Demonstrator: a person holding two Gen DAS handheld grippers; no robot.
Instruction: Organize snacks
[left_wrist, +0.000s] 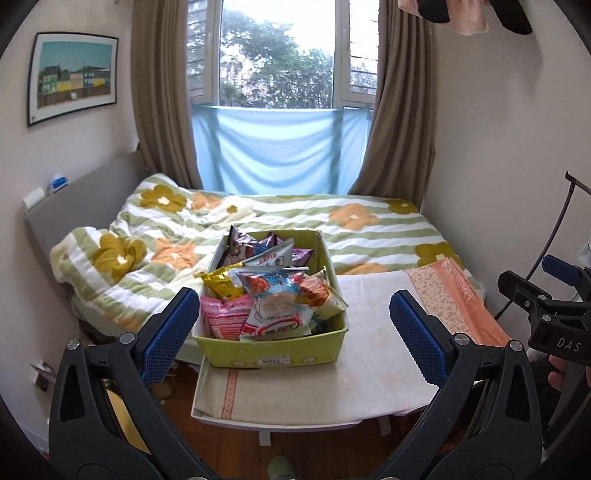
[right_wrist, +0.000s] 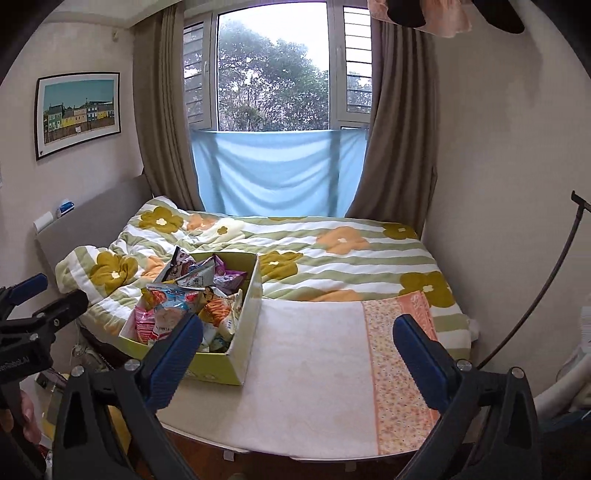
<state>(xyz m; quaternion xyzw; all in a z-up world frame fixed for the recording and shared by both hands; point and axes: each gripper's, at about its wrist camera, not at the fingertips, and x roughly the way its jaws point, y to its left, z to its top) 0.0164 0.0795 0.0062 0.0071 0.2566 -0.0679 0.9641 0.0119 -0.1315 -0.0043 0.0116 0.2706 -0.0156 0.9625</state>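
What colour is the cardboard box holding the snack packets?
Yellow-green, on the cardboard box; the left wrist view shows it best.

The snack box (right_wrist: 236, 354) crowds the table's (right_wrist: 314, 387) left edge; everything right of it to the right edge lies bare. The bed (right_wrist: 351, 254) closes off the far edge.

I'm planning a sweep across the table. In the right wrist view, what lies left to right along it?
Left gripper → snack box → white cloth → floral orange cloth strip.
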